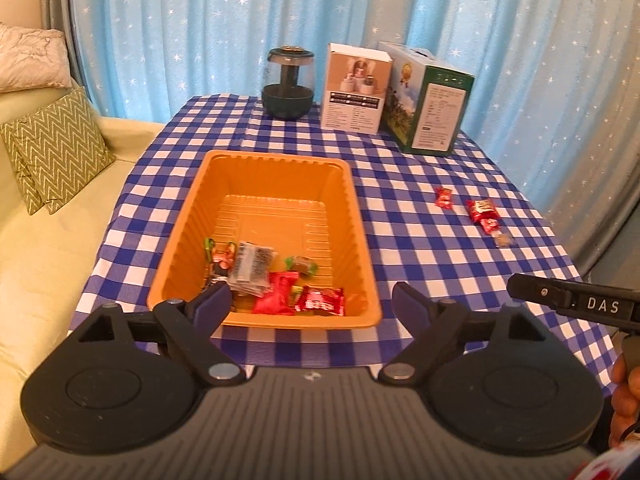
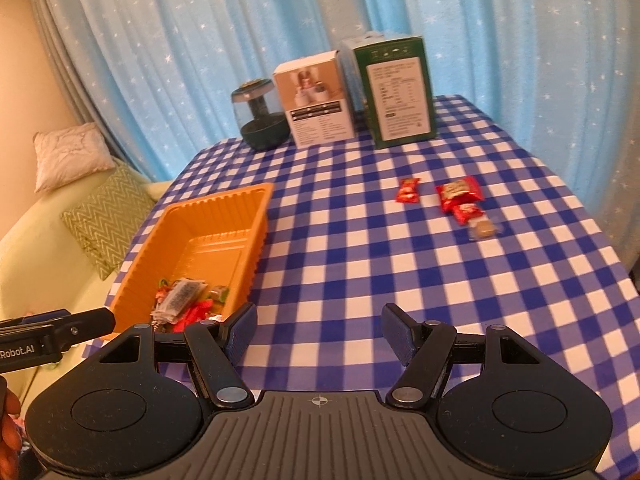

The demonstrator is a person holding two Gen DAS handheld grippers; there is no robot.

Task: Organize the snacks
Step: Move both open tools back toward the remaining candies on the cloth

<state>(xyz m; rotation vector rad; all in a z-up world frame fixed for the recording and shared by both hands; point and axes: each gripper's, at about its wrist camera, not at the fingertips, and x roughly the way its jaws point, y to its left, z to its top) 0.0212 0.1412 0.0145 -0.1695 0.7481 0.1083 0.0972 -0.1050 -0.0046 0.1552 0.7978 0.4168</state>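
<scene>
the checked desk is seen first, the orange tray at its nine o'clock side with wrapped snacks heaped inside. three red snacks are left loose at two o'clock. left gripper and right gripper fingers are spread wide, nothing held.

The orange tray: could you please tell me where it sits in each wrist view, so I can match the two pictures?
Left wrist view: the orange tray lies centre frame, straight ahead, snacks in its near end.
Right wrist view: the orange tray lies at lower left, seen at an angle.
Shared landmark: the green box standing at the table's far edge.
</scene>
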